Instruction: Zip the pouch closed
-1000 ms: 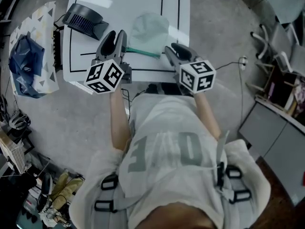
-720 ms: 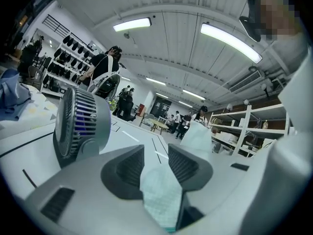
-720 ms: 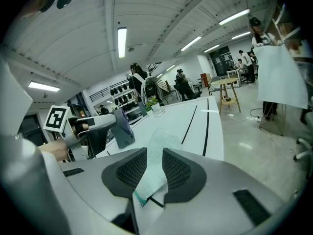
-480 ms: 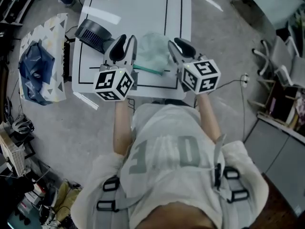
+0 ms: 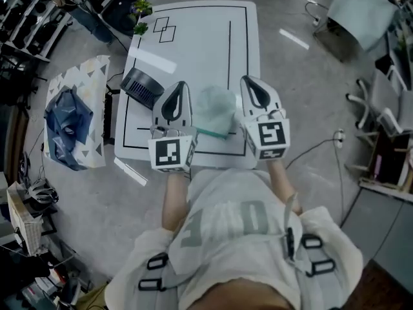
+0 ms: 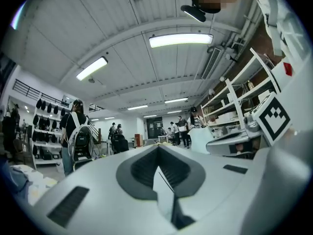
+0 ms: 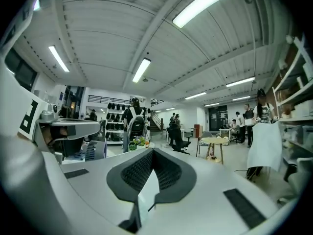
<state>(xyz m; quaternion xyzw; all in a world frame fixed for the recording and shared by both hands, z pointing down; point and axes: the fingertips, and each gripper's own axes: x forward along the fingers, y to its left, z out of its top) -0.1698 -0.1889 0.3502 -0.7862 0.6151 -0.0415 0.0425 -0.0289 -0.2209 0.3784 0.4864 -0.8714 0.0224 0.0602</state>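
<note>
Nearest me, the left gripper and the right gripper are both squeezed fully together on nothing, held level over the near end of the white table. Just past them the pale green pouch lies flat on the table, with neither gripper holding it. I can't tell whether its zip is run shut; if not, the whole pull is left

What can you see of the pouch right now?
The pouch is pale green, soft and cloth-like, rounded at its far end, with a darker green zipper band along its near edge. It lies on the white table near the front edge, showing between the left tongs and right tongs, both shut and empty. Whether it's zipped is too small to tell.
</note>
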